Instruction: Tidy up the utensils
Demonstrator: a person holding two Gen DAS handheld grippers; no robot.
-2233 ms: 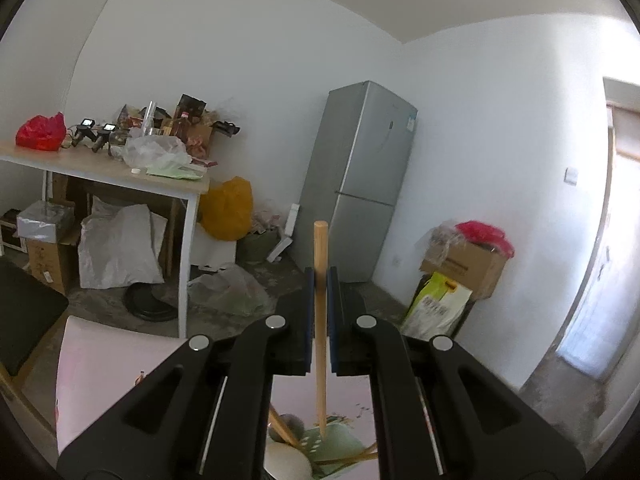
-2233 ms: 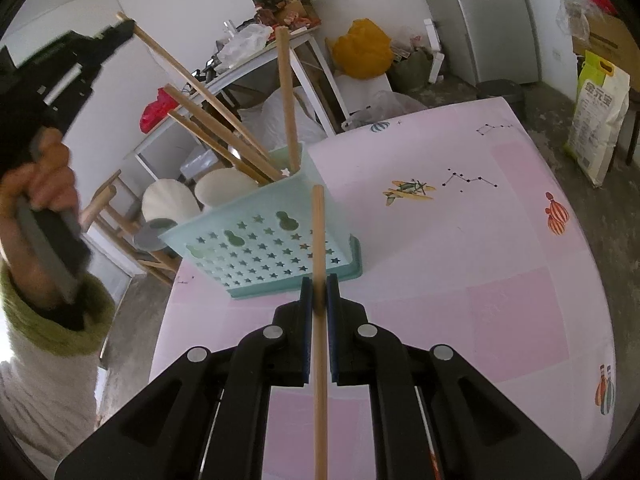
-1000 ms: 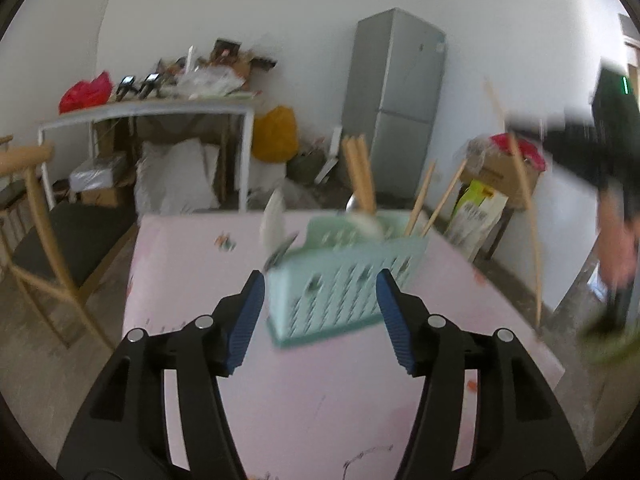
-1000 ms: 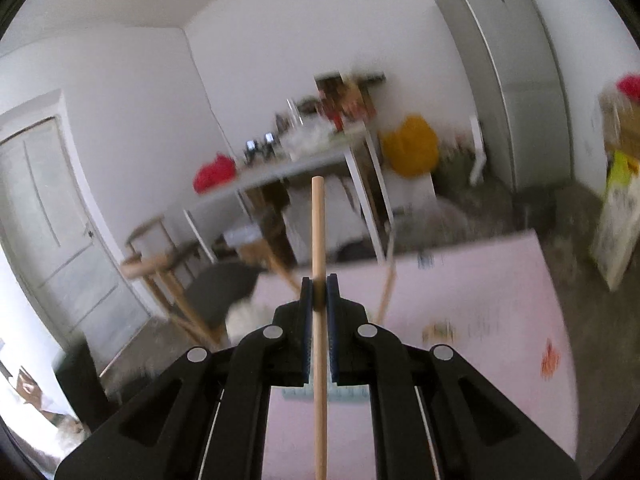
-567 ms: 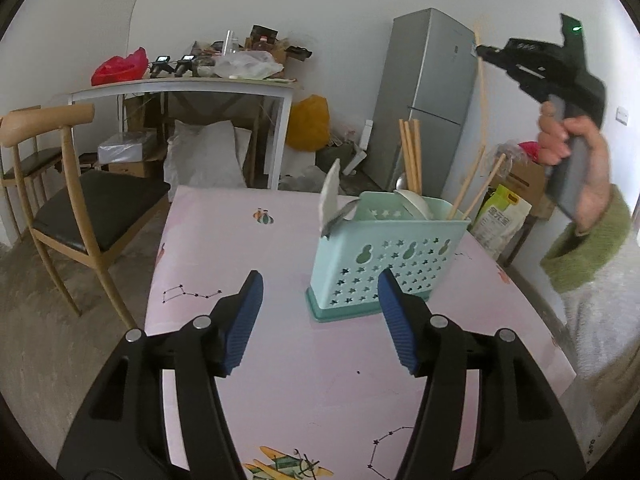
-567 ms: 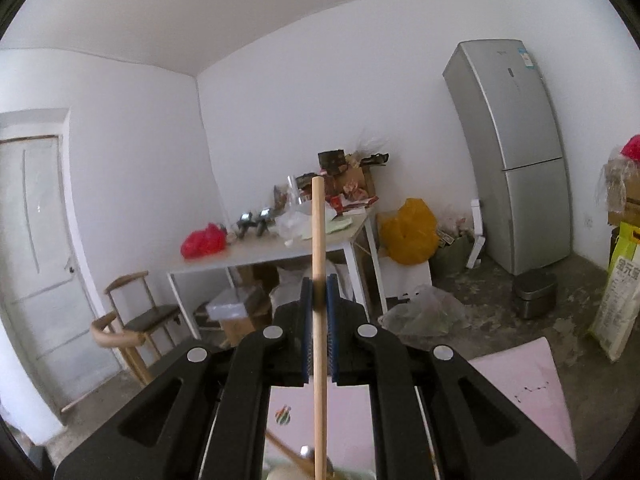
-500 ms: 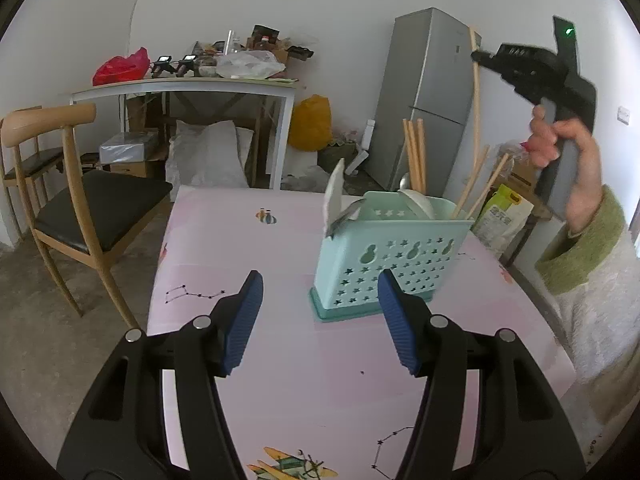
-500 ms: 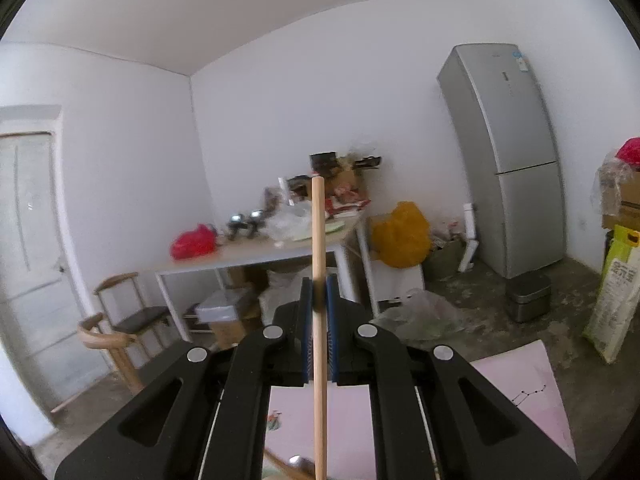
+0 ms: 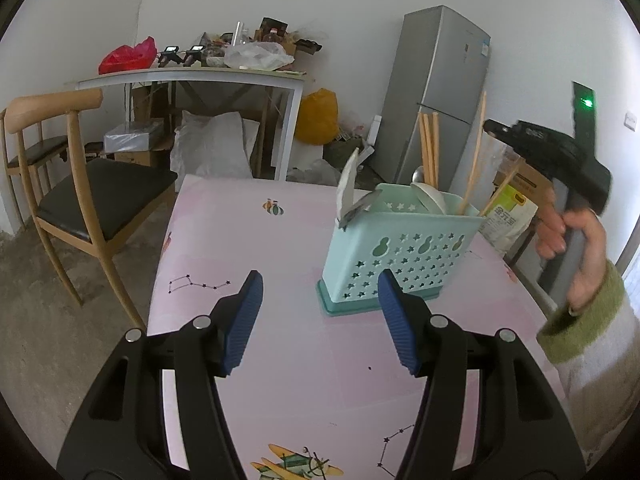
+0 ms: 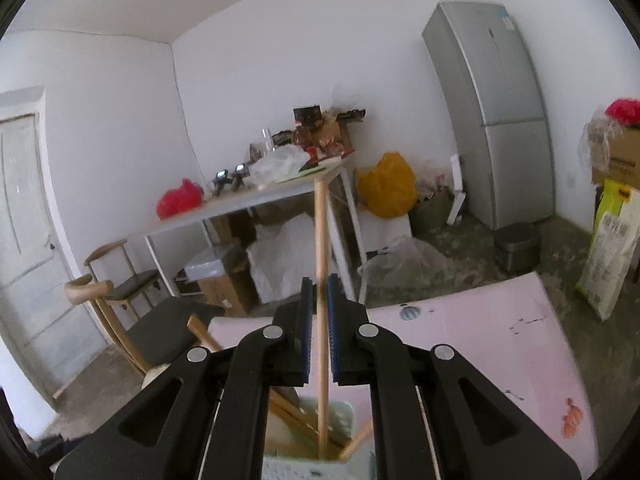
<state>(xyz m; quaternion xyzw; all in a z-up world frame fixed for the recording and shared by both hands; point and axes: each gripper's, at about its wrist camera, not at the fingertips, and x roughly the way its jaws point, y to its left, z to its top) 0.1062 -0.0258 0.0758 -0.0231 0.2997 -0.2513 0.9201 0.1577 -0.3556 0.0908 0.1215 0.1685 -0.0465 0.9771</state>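
Two grippers are in play over a pink desk (image 9: 280, 240) printed with constellations and small cartoon figures. The left gripper (image 9: 320, 320) hangs low over the near part of the desk with its jaws spread wide and nothing between the blue pads; the mint-green utensil basket (image 9: 400, 256) stands just beyond them, upright on the desk, its wall pierced with stars and gourd shapes. Inside the basket stand several wooden chopsticks (image 9: 428, 148), a white spoon (image 9: 430, 198) and a flat pale utensil (image 9: 347, 188) leaning at its left corner.

The right gripper (image 10: 319, 344) is above the basket, gripped by a hand (image 9: 568, 236) with a green cuff at the right edge of the left wrist view. Its jaws are just starting to part around a single wooden chopstick (image 10: 320, 240), which stands almost upright between the pads with small gaps showing at either side. The chopstick's lower end reaches down into the basket's open top (image 10: 344, 408), among other sticks already leaning there. A wooden chair (image 9: 72, 184), a cluttered white table (image 9: 192, 76) and a grey fridge (image 9: 440, 92) stand behind.
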